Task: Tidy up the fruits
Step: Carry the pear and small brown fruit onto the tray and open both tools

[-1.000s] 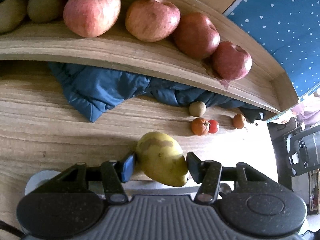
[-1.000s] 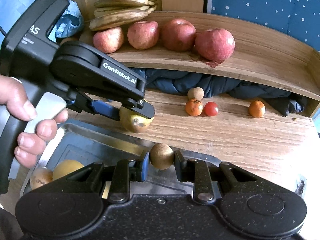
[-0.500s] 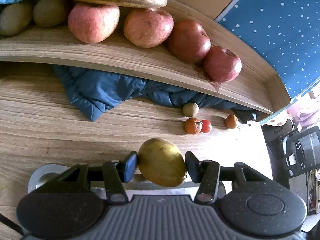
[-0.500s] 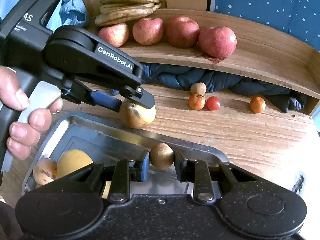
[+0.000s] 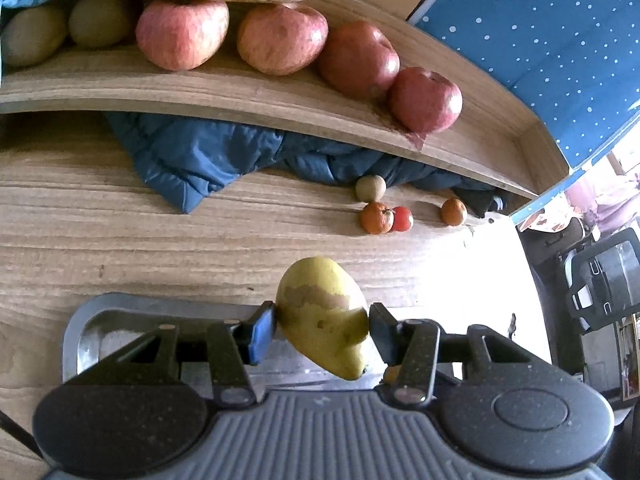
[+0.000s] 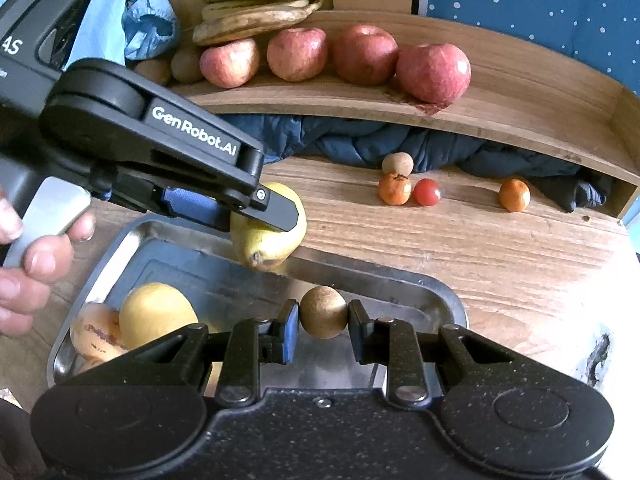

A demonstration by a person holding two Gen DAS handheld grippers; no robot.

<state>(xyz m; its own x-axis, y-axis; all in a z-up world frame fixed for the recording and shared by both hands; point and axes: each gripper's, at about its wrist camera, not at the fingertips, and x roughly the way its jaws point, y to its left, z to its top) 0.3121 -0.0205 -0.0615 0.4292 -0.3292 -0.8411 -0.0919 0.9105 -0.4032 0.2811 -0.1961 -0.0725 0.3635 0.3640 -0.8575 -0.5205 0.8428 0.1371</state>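
1. Wooden desk (image 6: 500, 264) under a shelf (image 6: 520, 92) lined with apples (image 6: 434, 72) and bananas (image 6: 256, 4); a metal tray (image 6: 400, 280) sits near us.
2. By our reckoning the sorting is partway: two fruits lie in the tray, and four small fruits (image 6: 428, 192) wait beside a blue jacket (image 5: 200, 156).
3. Our left gripper (image 5: 322, 326), angled downward, clamps a pear (image 5: 324, 312) above the tray's far rim.
4. Our right gripper (image 6: 323, 318), also tipped down, is nearly closed, pinching a small brown fruit (image 6: 323, 312) over the tray.

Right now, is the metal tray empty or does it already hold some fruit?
Not empty. In the right wrist view the metal tray holds a yellow fruit and a peach-coloured fruit in its near left corner.
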